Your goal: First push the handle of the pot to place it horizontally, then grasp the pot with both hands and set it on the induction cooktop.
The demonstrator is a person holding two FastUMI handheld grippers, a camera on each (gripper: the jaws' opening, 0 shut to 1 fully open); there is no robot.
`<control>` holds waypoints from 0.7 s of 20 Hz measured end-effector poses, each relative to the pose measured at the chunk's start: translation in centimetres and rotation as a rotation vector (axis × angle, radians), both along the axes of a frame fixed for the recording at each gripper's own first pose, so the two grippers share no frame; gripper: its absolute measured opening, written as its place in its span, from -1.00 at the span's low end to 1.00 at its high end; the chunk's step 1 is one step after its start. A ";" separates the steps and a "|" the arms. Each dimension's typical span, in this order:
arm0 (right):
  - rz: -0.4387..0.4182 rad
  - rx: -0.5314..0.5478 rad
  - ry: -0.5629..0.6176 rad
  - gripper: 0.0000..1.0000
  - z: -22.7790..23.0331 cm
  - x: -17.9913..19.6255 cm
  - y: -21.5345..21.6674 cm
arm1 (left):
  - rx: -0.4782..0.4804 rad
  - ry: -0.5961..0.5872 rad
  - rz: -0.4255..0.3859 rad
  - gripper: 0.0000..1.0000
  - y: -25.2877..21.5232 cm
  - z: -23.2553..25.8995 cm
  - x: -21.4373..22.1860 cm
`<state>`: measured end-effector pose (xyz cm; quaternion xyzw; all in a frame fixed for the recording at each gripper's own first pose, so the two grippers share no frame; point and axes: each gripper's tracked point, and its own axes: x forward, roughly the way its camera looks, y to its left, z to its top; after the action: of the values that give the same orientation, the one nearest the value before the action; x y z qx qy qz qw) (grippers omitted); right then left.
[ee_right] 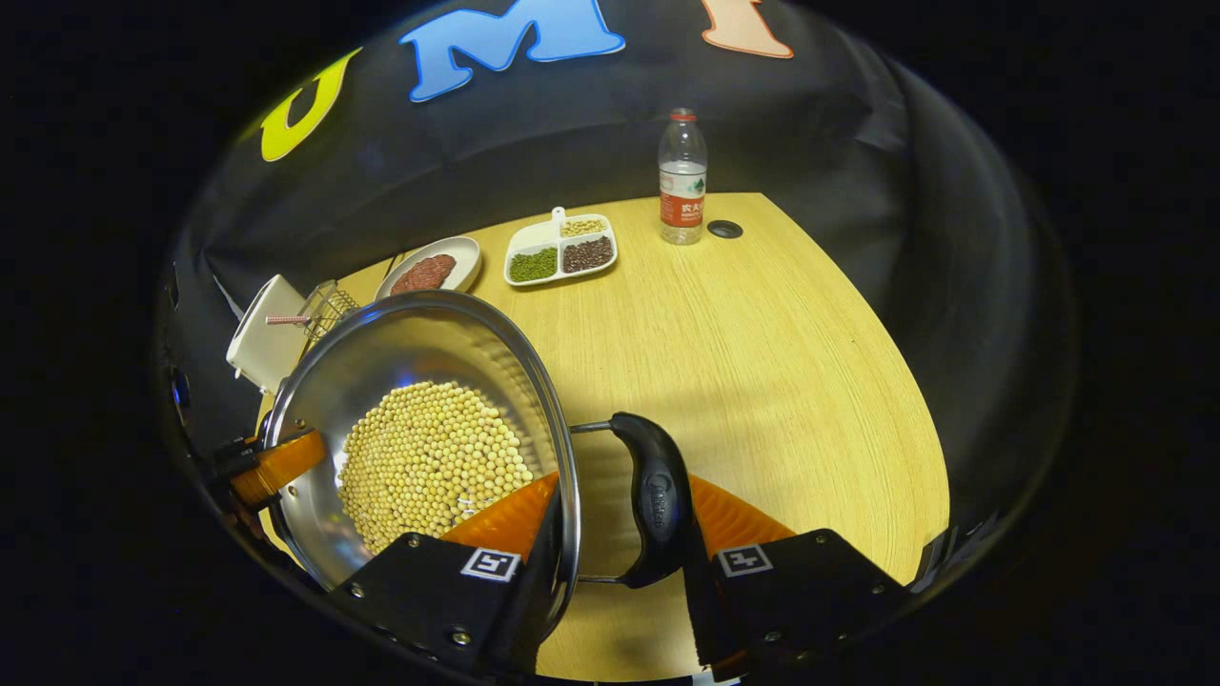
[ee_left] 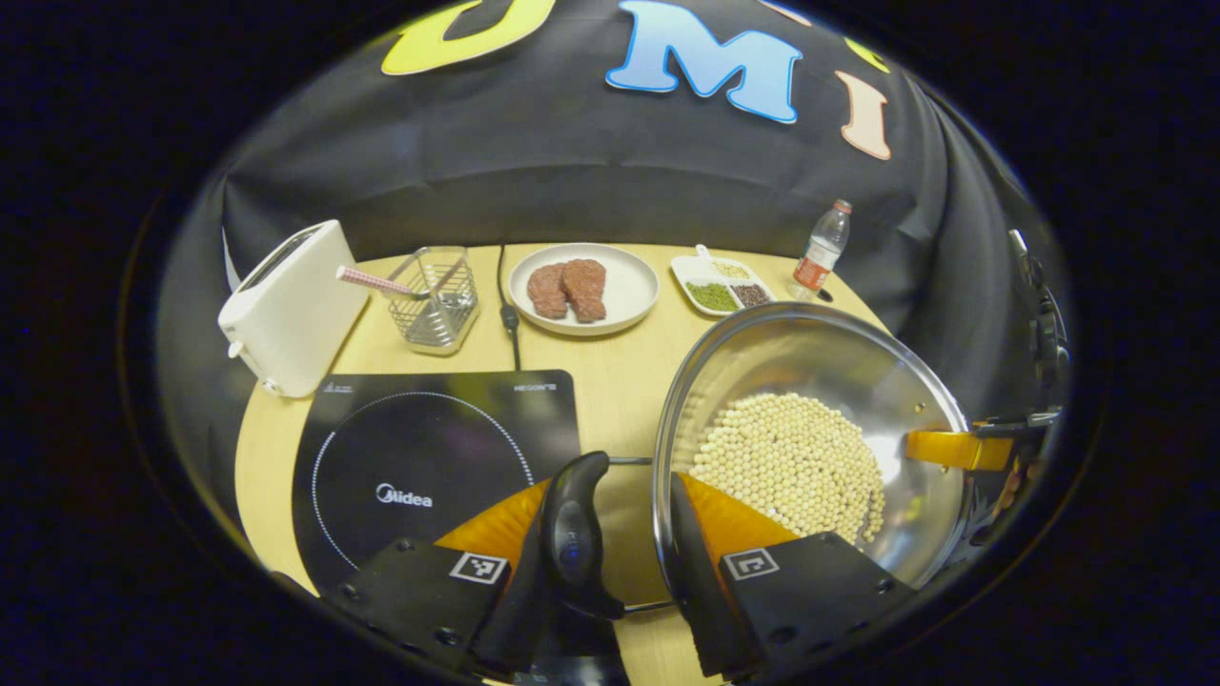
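Left gripper view, left to right: toaster (ee_left: 291, 307) at the table's (ee_left: 610, 400) far left, wire basket (ee_left: 437, 300) with a straw beside it, cooktop (ee_left: 434, 467) in front of both with its cord running back, plate (ee_left: 583, 289) with two meat pieces, divided tray (ee_left: 721, 284) of beans, bottle (ee_left: 822, 250) at the far edge. Pot (ee_left: 810, 448), steel, holding pale beans, sits just right of the cooktop, not on it. Left gripper (ee_left: 624, 534) straddles the pot's left side: one finger outside the black side handle (ee_left: 575, 534), the other inside the rim; handle and rim are between the jaws, contact looks tight but can't tell if both fingers press. Right gripper (ee_left: 958, 450) shows at the pot's far rim. Right gripper view: toaster, basket, plate at far left, pot (ee_right: 419, 448) low left, tray and bottle (ee_right: 682, 177) toward the back, bare table (ee_right: 762, 381) right. Right gripper (ee_right: 615, 534) brackets the other handle (ee_right: 658, 500) and rim likewise, one finger inside the pot, one outside the handle; clamp can't be confirmed. Left gripper (ee_right: 276, 467) at the pot's opposite rim
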<state>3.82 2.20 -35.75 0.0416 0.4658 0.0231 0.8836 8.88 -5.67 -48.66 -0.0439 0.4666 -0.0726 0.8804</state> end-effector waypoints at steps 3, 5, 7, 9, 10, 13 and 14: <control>0.010 -0.006 -0.002 0.21 0.6 0.0 1.6 | -0.001 -0.002 0.003 0.29 0.0 -0.2 -0.2; 0.014 -0.006 -0.003 0.21 1.0 -0.1 2.6 | -0.004 -0.004 0.008 0.36 -0.1 -0.2 -0.3; 0.013 -0.002 -0.003 0.21 1.4 -0.2 3.7 | -0.002 -0.010 0.008 0.29 -0.1 -0.2 -0.3; 0.015 0.000 -0.004 0.21 1.7 -0.3 4.9 | -0.002 -0.010 0.011 0.35 -0.1 -0.2 -0.4; 0.020 -0.001 -0.007 0.21 1.9 -0.3 5.4 | -0.003 -0.009 0.014 0.35 -0.1 -0.2 -0.4; 0.033 0.001 -0.008 0.21 2.1 -0.4 7.1 | -0.001 -0.008 0.019 0.35 -0.1 -0.3 -0.6; 0.038 0.003 -0.006 0.21 2.2 -0.5 7.7 | 0.001 -0.006 0.022 0.35 -0.1 -0.2 -0.7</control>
<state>3.35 9.94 -33.56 0.0340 0.4640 0.0406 0.8843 8.21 -5.76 -48.82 -0.0486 0.4633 -0.0628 0.8826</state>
